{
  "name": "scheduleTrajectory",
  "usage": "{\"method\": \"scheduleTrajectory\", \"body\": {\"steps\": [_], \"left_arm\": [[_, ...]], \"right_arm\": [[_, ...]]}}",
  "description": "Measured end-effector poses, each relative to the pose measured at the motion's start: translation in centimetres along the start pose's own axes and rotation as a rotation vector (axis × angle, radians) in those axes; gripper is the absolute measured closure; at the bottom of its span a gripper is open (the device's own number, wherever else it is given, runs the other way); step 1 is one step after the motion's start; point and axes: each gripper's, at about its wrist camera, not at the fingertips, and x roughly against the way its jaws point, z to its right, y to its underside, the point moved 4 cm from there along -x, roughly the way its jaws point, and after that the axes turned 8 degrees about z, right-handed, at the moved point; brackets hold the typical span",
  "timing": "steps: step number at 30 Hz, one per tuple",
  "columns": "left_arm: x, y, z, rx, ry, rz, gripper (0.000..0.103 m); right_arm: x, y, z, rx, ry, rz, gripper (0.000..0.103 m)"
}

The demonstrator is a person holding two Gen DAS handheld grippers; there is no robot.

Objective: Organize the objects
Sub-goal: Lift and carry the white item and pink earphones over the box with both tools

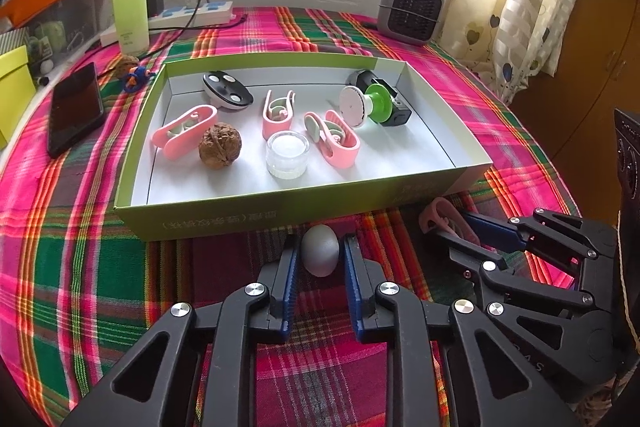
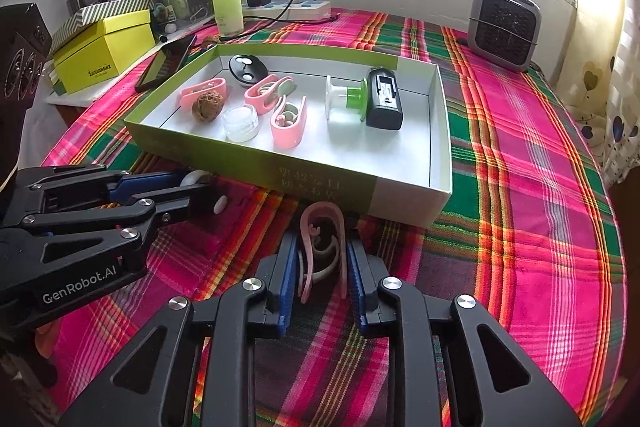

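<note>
My left gripper point(image 1: 320, 242) is shut on a grey egg-shaped object point(image 1: 320, 257) that rests on the plaid cloth just in front of the green box point(image 1: 280, 205). My right gripper point(image 2: 322, 238) is shut on a pink clip point(image 2: 326, 227), also low on the cloth by the box's near wall point(image 2: 256, 157). Each view shows the other gripper from the side: the right gripper point(image 1: 442, 225) with the pink clip point(image 1: 438, 209), and the left gripper point(image 2: 200, 185) with the egg point(image 2: 195, 177). Inside the box lie three pink clips, a walnut point(image 1: 220, 151), a clear jar point(image 1: 287, 155), a green-and-white spool point(image 1: 366, 105) and a black device point(image 2: 385, 99).
A dark phone point(image 1: 74, 109), a green bottle point(image 1: 130, 7) and a power strip point(image 1: 192, 13) lie left and behind the box. A small grey heater point(image 1: 412, 9) stands at the back right. A yellow box point(image 2: 102, 55) sits far left. A small white oval point(image 2: 220, 205) lies beside the left gripper.
</note>
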Motion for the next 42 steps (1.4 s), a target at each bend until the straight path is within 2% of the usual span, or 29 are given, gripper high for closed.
{"method": "scheduleTrajectory", "body": {"steps": [16,42], "left_arm": [[0.8,0.0,0.0,-0.005,0.002,0.007,0.083],[4.2,-1.5,0.6,-0.03,-0.002,0.089,0.083]], "right_arm": [[0.9,0.3,-0.6,-0.015,-0.011,0.013,0.079],[4.0,-1.1,-0.7,-0.023,-0.004,0.093,0.079]]}}
